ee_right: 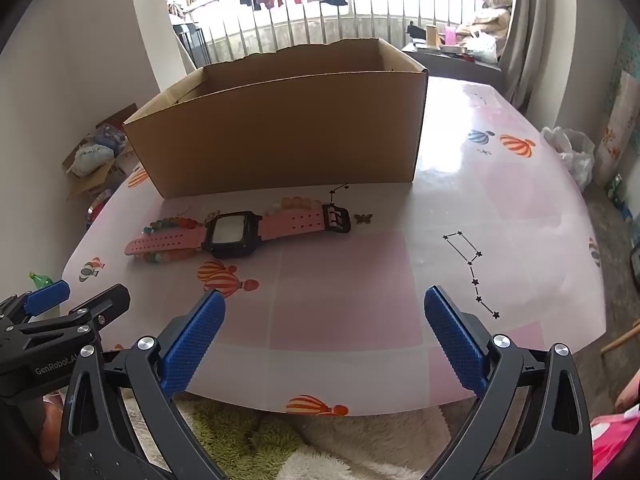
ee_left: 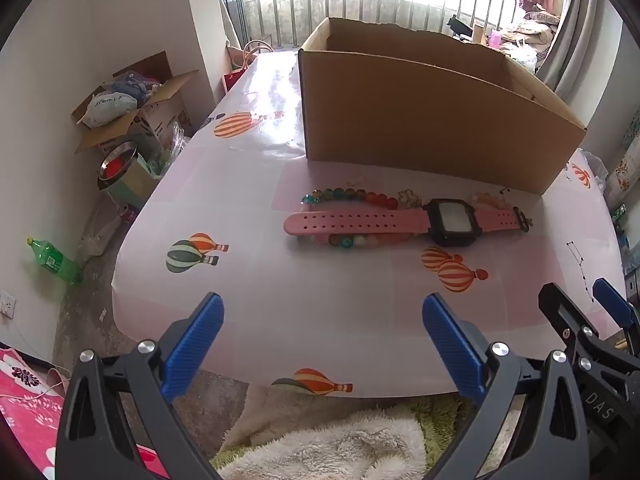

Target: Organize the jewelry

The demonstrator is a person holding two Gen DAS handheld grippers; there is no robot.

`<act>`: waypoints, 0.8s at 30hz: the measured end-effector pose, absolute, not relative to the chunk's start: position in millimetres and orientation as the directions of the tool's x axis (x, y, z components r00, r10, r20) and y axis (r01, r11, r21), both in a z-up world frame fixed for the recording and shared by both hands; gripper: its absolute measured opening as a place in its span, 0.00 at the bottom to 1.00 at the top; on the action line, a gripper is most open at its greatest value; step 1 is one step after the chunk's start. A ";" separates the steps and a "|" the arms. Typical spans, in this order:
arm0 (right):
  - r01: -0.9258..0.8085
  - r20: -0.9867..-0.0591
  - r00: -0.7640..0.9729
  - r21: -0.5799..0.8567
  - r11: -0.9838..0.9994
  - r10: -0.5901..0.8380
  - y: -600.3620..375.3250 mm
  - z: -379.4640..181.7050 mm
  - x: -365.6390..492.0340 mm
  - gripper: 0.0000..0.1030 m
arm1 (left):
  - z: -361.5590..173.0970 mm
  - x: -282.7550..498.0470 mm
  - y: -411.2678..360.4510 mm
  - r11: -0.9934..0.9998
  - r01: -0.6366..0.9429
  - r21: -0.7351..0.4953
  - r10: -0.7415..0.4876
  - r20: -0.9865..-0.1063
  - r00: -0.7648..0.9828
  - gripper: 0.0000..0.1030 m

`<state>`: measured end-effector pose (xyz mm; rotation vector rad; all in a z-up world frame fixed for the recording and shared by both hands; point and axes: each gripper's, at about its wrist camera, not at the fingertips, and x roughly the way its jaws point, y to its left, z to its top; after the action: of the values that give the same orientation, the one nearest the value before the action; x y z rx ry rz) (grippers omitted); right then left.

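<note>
A pink-strapped watch [ee_left: 360, 222] [ee_right: 236, 234] with a black square face lies flat on the table in front of an open cardboard box [ee_left: 420, 120] [ee_right: 280, 128]. Under and behind it lie a multicoloured bead bracelet [ee_left: 348, 196] [ee_right: 172, 224] and a peach bead bracelet [ee_right: 296, 203]. A small butterfly charm [ee_right: 363, 218] sits just right of the buckle. My left gripper [ee_left: 322, 332] is open over the table's near edge, nothing between its blue pads. My right gripper [ee_right: 324, 332] is likewise open and empty, well short of the watch. Each gripper shows at the edge of the other's view.
The table [ee_right: 480, 208] has a glossy pink cover with balloon prints. A fluffy rug lies below its near edge. On the floor at left stand a full carton [ee_left: 132, 104], a metal bowl [ee_left: 118, 164] and a green bottle [ee_left: 56, 260]. A white plastic bag [ee_right: 572, 152] sits at right.
</note>
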<state>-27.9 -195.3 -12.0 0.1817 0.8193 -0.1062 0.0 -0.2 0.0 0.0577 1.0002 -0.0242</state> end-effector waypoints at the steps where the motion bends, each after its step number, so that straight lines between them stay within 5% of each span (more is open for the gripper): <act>1: 0.164 -0.730 0.682 0.112 0.980 -0.031 -194.7 -11.6 -28.4 0.93 | -0.2 0.2 -0.6 0.998 0.047 0.040 0.009 -0.842 0.539 0.95; 24: 0.167 -0.740 0.672 0.110 0.980 -0.031 -194.7 -18.8 -29.2 0.93 | -4.6 -0.7 1.9 0.999 0.046 0.024 -0.004 -0.845 0.535 0.95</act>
<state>-29.2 -194.7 -18.8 0.1745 0.8278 -0.1120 -0.7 1.9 -4.6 0.0458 1.0061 -0.0301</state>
